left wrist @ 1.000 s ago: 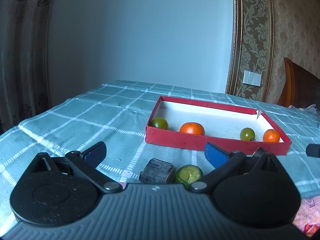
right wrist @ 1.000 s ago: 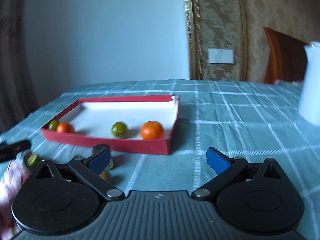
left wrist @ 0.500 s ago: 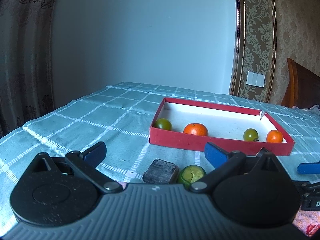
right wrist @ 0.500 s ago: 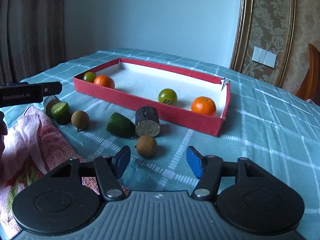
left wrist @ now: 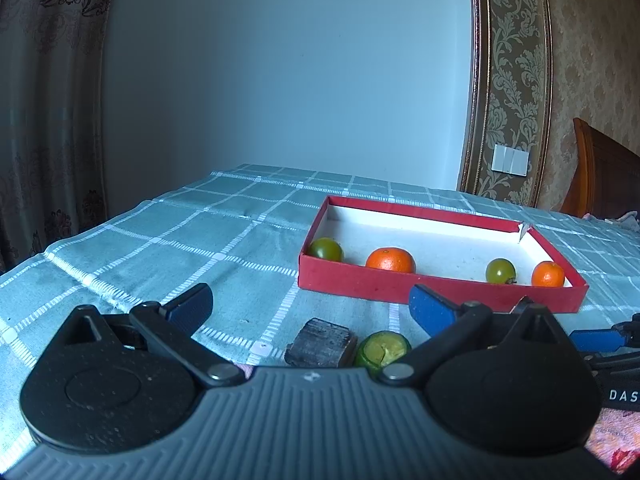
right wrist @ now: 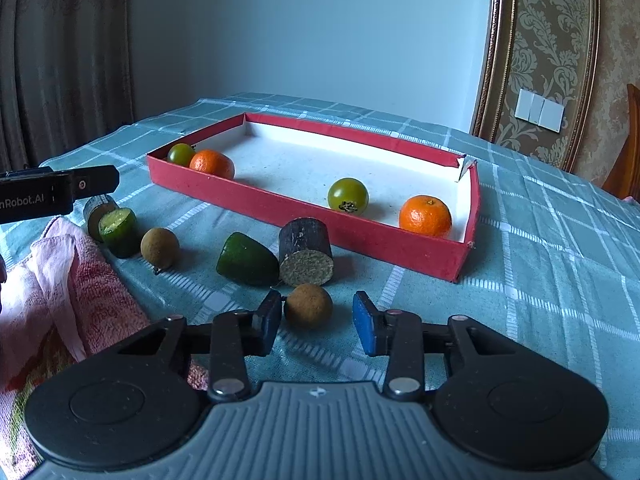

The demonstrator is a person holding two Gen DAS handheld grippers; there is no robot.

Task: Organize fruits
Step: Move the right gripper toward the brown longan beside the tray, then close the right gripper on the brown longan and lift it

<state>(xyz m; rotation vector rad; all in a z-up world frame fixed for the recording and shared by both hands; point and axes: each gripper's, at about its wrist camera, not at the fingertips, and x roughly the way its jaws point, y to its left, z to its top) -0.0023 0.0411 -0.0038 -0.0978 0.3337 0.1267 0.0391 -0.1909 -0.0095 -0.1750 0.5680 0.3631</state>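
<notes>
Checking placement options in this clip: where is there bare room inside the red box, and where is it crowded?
In the red box, the white floor lies bare between the left orange and the right green tomato, and along the far wall. Crowded: the cloth before the box, around the brown longan between the closing right gripper jaws.

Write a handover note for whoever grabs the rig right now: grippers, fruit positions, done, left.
Right gripper: jaws closing around the brown round fruit on the cloth; left pad at it, right pad still apart, not gripped.
Left gripper: open, empty, over the dark chunk and cut green piece.
Red box: two oranges and two green tomatoes inside.
Left outside: a second brown fruit, green wedge, dark cylinder, plus the pieces by the pink towel.
</notes>
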